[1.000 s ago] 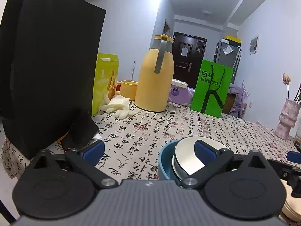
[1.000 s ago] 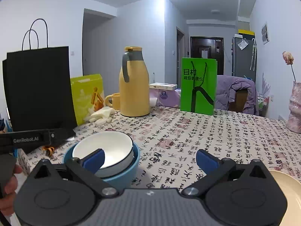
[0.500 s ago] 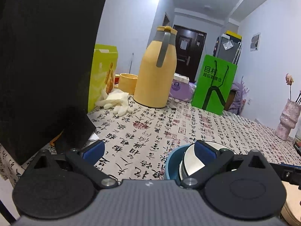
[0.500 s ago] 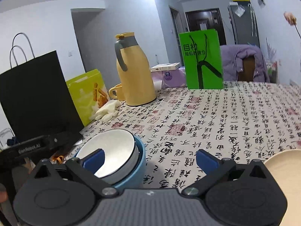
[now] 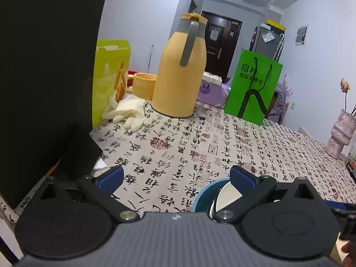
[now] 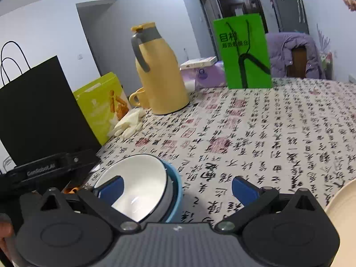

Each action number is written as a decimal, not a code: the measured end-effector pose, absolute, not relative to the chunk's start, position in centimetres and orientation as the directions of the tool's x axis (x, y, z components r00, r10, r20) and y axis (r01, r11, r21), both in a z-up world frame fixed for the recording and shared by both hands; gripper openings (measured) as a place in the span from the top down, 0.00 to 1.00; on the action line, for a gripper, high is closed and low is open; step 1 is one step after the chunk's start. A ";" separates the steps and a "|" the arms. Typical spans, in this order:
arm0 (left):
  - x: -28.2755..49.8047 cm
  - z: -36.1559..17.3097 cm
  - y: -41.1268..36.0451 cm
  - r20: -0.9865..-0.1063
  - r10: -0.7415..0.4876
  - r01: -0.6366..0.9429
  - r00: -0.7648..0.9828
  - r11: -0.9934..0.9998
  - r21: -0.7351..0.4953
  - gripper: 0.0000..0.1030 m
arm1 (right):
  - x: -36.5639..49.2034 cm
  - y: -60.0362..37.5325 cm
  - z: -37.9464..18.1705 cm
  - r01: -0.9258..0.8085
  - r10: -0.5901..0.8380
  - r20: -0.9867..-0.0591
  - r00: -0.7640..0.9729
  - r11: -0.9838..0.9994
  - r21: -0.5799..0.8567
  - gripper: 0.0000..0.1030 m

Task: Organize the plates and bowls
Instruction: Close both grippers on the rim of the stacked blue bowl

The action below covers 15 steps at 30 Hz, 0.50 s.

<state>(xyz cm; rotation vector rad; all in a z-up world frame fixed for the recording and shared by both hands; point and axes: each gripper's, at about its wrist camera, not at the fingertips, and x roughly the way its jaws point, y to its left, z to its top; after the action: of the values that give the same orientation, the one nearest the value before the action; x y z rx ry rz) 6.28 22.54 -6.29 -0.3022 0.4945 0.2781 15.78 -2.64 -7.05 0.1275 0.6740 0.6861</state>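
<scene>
Bowls are seen nested, the white bowl (image 6: 138,187) tilted inside the blue bowl (image 6: 176,191) on the desk (image 6: 255,138), nearer both cameras than a second ago; the left gripper (image 5: 176,176) and right gripper (image 6: 176,188) are held wide apart, empty; a cream plate (image 6: 340,202) is left unstacked at right.

Thermos (image 6: 161,75) as landmark: cup (image 6: 139,98) behind-left, gloves (image 6: 129,123) front-left, bag (image 6: 243,51) right; nested bowls (image 6: 142,184) well before it.
</scene>
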 end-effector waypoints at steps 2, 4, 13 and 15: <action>7.0 -6.6 22.8 -0.533 0.165 -0.331 0.830 0.915 -0.232 0.00 | 16.0 -2.2 -7.2 -0.545 0.627 -0.546 0.556 0.771 0.330 0.00; 7.6 -7.2 23.1 -0.567 0.120 -0.318 0.815 0.911 -0.264 0.00 | 16.3 -1.7 -7.5 -0.545 0.626 -0.564 0.538 0.769 0.334 0.00; 9.2 -9.7 23.2 -0.659 -0.003 -0.294 0.752 0.893 -0.340 0.00 | 17.4 -1.0 -9.6 -0.520 0.644 -0.617 0.452 0.752 0.404 0.00; 9.4 -10.1 23.2 -0.671 -0.008 -0.298 0.741 0.892 -0.340 0.00 | 17.6 -0.9 -10.0 -0.514 0.650 -0.625 0.433 0.747 0.421 0.00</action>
<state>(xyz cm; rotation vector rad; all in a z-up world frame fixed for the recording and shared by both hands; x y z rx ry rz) 9.40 23.16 -10.06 -0.4504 0.7237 0.1650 17.59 -0.92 -10.03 0.1769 0.8557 0.7298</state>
